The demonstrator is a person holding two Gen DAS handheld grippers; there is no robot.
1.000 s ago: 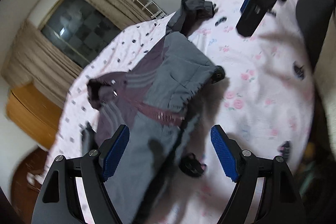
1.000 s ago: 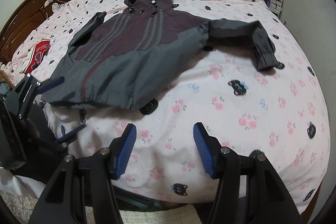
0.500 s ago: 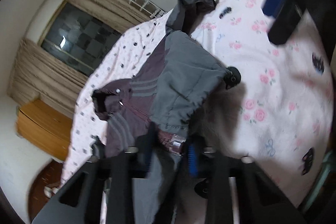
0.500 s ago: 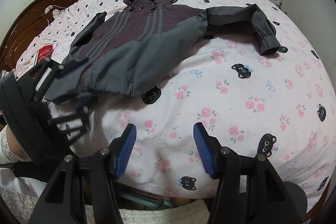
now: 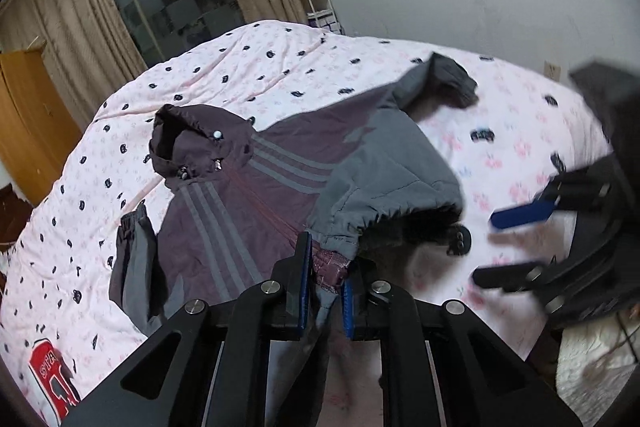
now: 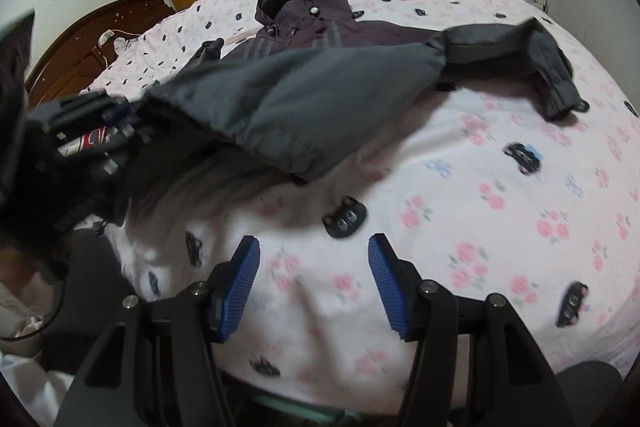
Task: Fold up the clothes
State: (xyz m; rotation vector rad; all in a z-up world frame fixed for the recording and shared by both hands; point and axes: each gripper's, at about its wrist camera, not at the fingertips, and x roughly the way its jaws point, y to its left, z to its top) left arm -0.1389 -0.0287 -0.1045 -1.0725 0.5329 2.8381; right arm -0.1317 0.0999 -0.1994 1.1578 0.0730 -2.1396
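Left gripper (image 5: 325, 291) pinches jacket (image 5: 248, 211) hem above bedspread (image 5: 280, 67).

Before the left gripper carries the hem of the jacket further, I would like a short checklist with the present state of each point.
1. Left gripper holds the hem of the grey and maroon hooded jacket: ok; its jaws have just been closing and the hem is clamped between the pads.
2. Right gripper free: ok, open, with only the pink flowered bed cover below it.
3. Hem lifted off the cover: ok, in the right wrist view it hangs raised.
4. Far grey sleeve flat: not ok, its cuff end is bent.
5. Near sleeve flat: cannot tell, partly hidden.
6. Landing area clear: not ok, a red and white item lies near the jacket.
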